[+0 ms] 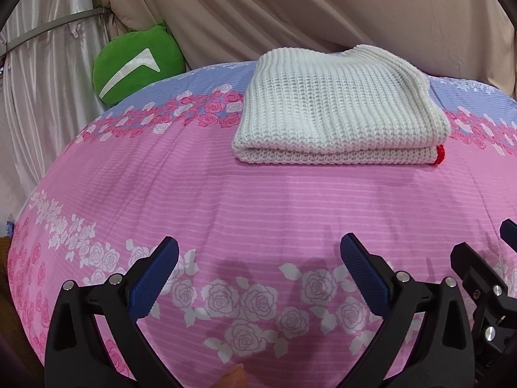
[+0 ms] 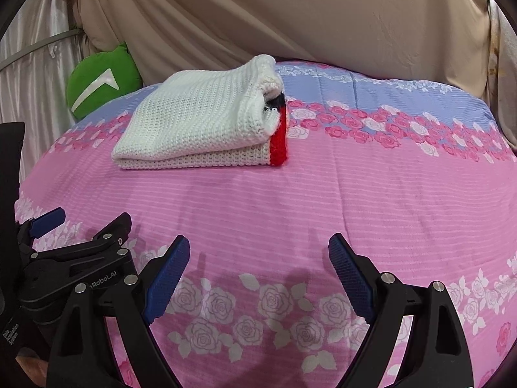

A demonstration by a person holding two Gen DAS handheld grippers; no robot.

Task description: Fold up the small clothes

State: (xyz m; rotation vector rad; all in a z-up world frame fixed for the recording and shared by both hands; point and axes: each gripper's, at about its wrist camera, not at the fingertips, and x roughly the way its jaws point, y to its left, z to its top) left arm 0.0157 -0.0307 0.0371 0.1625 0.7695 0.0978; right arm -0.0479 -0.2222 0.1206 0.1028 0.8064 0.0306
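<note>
A white knitted garment (image 1: 339, 106) lies folded in a flat stack on the pink flowered bed cover (image 1: 258, 200), far from me. It also shows in the right wrist view (image 2: 200, 119), with a red and dark trim at its right end. My left gripper (image 1: 258, 252) is open and empty, low over the cover's near part. My right gripper (image 2: 258, 252) is open and empty beside it. The right gripper shows at the right edge of the left wrist view (image 1: 478, 274); the left gripper shows at the left of the right wrist view (image 2: 80, 242).
A green cushion (image 1: 135, 64) with a white mark leans at the back left, also in the right wrist view (image 2: 100, 80). Beige and white drapes (image 1: 323, 9) hang behind the bed. The cover (image 2: 355, 187) rounds off at the sides.
</note>
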